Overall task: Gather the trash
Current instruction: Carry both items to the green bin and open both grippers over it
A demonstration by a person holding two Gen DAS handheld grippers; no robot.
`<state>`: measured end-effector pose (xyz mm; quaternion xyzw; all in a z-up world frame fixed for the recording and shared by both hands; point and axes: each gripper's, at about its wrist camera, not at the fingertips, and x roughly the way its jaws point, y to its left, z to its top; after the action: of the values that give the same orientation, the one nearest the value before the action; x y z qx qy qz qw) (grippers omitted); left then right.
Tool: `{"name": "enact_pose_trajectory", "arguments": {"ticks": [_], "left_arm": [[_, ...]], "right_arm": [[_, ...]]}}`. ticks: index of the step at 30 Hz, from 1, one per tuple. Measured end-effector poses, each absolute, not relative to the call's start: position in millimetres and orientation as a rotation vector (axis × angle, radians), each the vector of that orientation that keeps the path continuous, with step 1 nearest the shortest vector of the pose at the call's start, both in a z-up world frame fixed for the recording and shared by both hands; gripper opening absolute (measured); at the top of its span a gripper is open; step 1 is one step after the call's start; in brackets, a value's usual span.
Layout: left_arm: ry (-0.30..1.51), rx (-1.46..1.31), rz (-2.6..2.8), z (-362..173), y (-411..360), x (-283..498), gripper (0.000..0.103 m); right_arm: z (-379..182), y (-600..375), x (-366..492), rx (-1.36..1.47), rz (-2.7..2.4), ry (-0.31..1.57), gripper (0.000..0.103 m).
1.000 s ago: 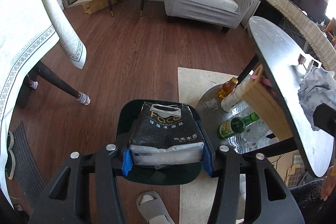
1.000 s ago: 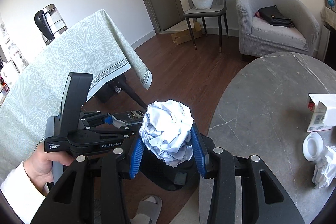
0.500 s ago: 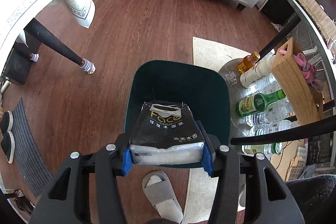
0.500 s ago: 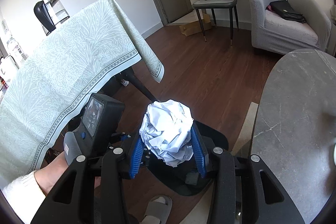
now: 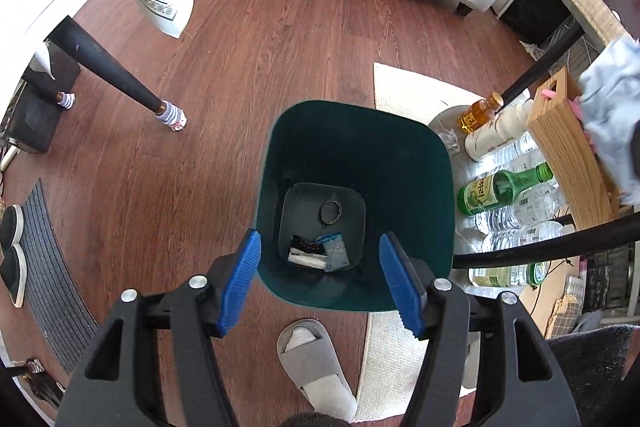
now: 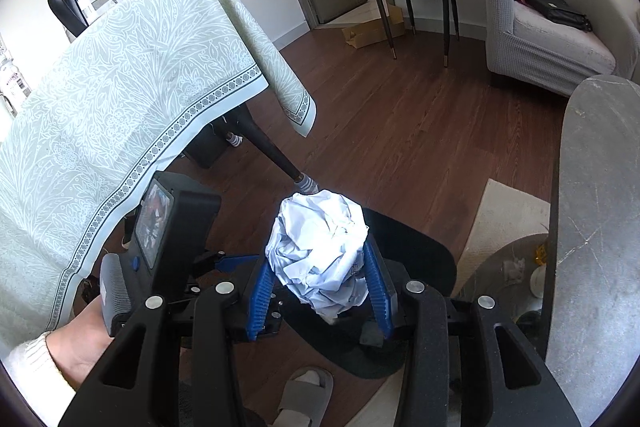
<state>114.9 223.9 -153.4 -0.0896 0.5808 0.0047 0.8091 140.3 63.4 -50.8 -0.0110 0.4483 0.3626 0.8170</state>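
Green bin (image 5: 424, 163), frame centre: tissue pack (image 5: 320, 253) inside.
Left gripper (image 5: 320, 285) fingers apart, empty; right gripper (image 6: 323, 283) clamps crumpled paper (image 6: 322, 253). Bottles (image 5: 500, 187) right; slipper (image 5: 316, 363) below.

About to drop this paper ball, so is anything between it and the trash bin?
Nothing visible. The crumpled paper ball, clamped in the right hand-held gripper, hangs above the dark green bin; the open left hand-held gripper sits beside it.

A grey upholstered armchair (image 6: 548, 27) is standing on the dark wooden floor (image 5: 280, 39), with a black bag (image 6: 554, 7) lying on its seat. A green glass bottle (image 5: 504, 189) is lying among clear plastic water bottles (image 5: 520, 231) beside a cream rug (image 5: 404, 91).
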Motion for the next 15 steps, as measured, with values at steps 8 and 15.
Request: {"name": "enact_pose_trajectory", "arguments": {"ticks": [8,15], "left_arm": [[1.125,-0.252,0.089,-122.8,251.2,101.4,0.063],[1.023,-0.285,0.101,-90.7,264.2,93.2,0.056]], "right_arm": [[-79.2,81.9,146.0,-0.044,0.762,1.015,0.043],[-120.5,90.5,156.4,-0.067,0.725,1.105,0.043]]}}
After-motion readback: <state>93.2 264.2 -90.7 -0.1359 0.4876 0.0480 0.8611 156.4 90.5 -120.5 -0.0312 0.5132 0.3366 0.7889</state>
